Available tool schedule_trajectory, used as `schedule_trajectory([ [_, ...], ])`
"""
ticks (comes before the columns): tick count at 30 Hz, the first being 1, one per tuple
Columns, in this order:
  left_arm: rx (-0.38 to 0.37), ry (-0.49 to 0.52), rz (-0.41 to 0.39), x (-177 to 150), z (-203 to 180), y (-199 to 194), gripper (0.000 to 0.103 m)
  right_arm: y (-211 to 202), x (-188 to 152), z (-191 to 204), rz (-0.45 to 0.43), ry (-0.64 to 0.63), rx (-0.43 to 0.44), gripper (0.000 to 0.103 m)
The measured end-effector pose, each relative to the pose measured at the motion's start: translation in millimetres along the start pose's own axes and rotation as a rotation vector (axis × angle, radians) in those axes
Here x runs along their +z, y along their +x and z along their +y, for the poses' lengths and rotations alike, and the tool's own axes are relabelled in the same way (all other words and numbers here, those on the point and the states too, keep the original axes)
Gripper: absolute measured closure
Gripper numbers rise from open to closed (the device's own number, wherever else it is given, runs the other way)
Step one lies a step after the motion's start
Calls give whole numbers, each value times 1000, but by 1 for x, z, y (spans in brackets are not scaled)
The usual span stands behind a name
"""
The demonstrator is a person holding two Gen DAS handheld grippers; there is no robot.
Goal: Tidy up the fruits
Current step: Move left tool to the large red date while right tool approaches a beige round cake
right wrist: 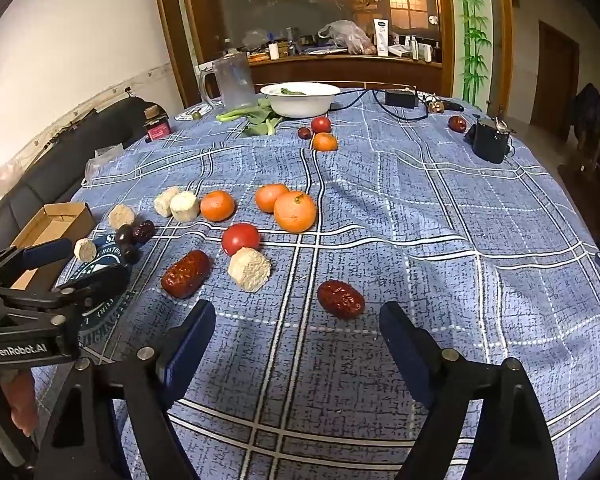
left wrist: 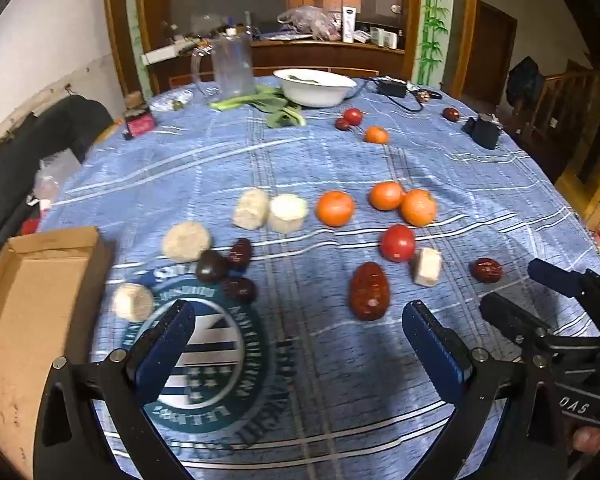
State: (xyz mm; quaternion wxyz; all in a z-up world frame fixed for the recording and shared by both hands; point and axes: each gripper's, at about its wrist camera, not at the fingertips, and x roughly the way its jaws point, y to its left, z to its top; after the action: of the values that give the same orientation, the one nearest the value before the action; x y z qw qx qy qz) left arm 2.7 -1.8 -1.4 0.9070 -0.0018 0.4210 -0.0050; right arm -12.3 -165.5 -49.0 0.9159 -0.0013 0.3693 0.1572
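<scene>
Left hand-held gripper (left wrist: 300, 332): jaws wide apart, nothing between them, hanging over the blue checked cloth (left wrist: 324, 160) on the counter.
Right hand-held gripper (right wrist: 298, 332): jaws wide apart, empty, just behind a red date (right wrist: 341, 298).
Oranges (right wrist: 295, 211): three near mid-counter, two touching.
Tomato (right wrist: 240, 239): just before the oranges, touching a pale chunk (right wrist: 249, 269).
Cardboard box (left wrist: 40, 280): open, at the counter's left edge.
White bowl (right wrist: 300, 98): far side.

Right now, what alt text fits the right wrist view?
The open right gripper hovers over a blue checked tablecloth strewn with oranges, a tomato, red dates and pale corn pieces. The left gripper and a cardboard box sit at left.
</scene>
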Motion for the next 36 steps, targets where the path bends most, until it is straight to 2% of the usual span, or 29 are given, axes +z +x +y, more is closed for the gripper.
schedule_trajectory([
  [5, -23, 17, 17, 3, -13, 12, 0, 2, -1, -9, 14, 11, 1, 23],
  [19, -15, 76, 52, 1, -26, 28, 0, 0, 0, -20, 12, 20, 6, 24],
  [27, -17, 56, 18, 2, -24, 29, 0, 3, 3, -19, 17, 9, 4, 24],
  [36, -15, 44, 24, 3, -20, 26, 0, 6, 6, -15, 21, 9, 1, 24],
])
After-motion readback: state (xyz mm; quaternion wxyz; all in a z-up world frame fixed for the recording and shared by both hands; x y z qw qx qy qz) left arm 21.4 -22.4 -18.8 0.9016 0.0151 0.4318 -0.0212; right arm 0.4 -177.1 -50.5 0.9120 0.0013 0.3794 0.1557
